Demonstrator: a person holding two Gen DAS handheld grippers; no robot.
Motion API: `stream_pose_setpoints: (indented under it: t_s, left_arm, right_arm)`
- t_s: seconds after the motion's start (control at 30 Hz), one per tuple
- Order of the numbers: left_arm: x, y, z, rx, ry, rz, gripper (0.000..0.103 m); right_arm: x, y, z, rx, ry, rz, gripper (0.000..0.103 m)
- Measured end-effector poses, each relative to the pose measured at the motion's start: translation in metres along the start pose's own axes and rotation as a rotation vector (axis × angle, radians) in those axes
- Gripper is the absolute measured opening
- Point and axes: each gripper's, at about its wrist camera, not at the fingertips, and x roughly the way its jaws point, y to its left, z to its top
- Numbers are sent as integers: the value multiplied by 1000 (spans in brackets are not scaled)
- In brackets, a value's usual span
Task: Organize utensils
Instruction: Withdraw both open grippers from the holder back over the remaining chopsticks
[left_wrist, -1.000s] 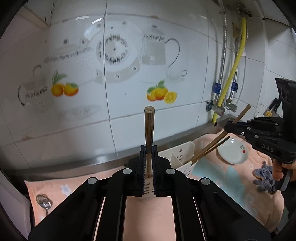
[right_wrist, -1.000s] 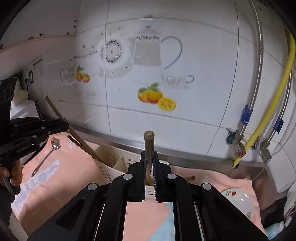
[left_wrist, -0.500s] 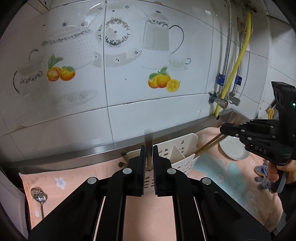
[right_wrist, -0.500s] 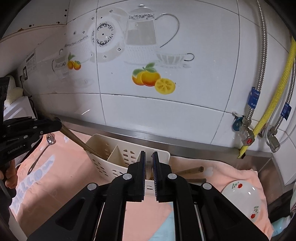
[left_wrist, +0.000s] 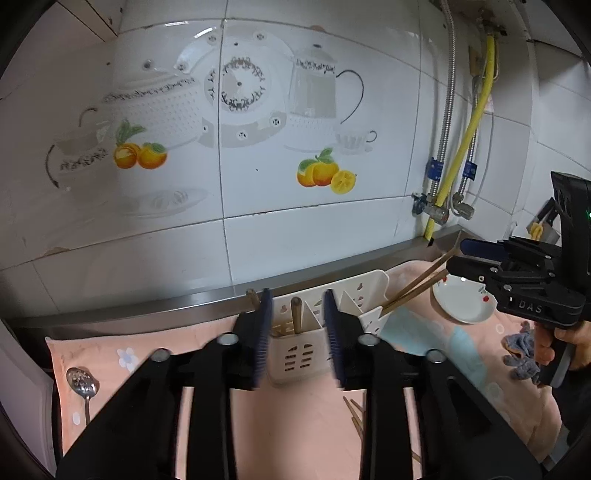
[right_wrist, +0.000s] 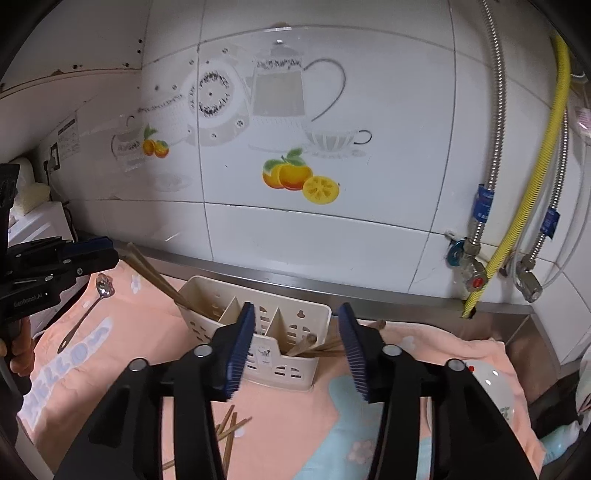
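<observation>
Chopsticks (left_wrist: 295, 314) of brown wood stand in the white slotted caddy (left_wrist: 295, 354) at the far side of the tabletop, against the steel ledge under the tiled wall. In the left wrist view one blunt round stick end rises upright from the caddy's near compartment, between the blue pads of the left claw (left_wrist: 297, 325); the jaws are opening and the pads stand clear of the stick on both sides, so it looks like a release into the slot. A second stick end (left_wrist: 252, 297) pokes up just left of the claw. To the right, two more sticks (left_wrist: 417, 286) lean out of the caddy's right end toward the right claw (left_wrist: 458, 254). A slotted spoon (left_wrist: 82, 384) lies on the peach towel (left_wrist: 110, 354) at near left, and loose sticks (left_wrist: 354, 413) lie on the towel in front of the caddy, not yet sorted. A small white dish (left_wrist: 461, 302) sits to the right.

In the right wrist view the right claw (right_wrist: 297, 332) is likewise opening, its pads apart with nothing pressed between them. Beyond them, sticks (right_wrist: 306, 345) lie tilted in the caddy's (right_wrist: 221, 295) near right compartment, leaning over its rim, likely because they were let go at a slant. Two long sticks (right_wrist: 155, 277) slant out of the left compartment toward the left claw (right_wrist: 107, 254). More sticks (right_wrist: 225, 432) lie on the towel near the caddy, and the spoon (right_wrist: 99, 295) lies at left.
</observation>
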Motion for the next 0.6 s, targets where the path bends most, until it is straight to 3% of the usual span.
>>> stream_pose_setpoints:
  t_s: [0.13,0.5,0.6]
  left_arm:
    - [-16,-4,-12,-2,-20,5,43]
    - [-37,-13,-59,-13,-10,25,71]
    - [-39,-15,-74,-10,6,35,71]
  right_arm:
    - [-15,6,-12,3,-17,7,55]
    - [-38,20,-56,24,-16,19,77]
    - [-40,25,-70,25,0,18,78]
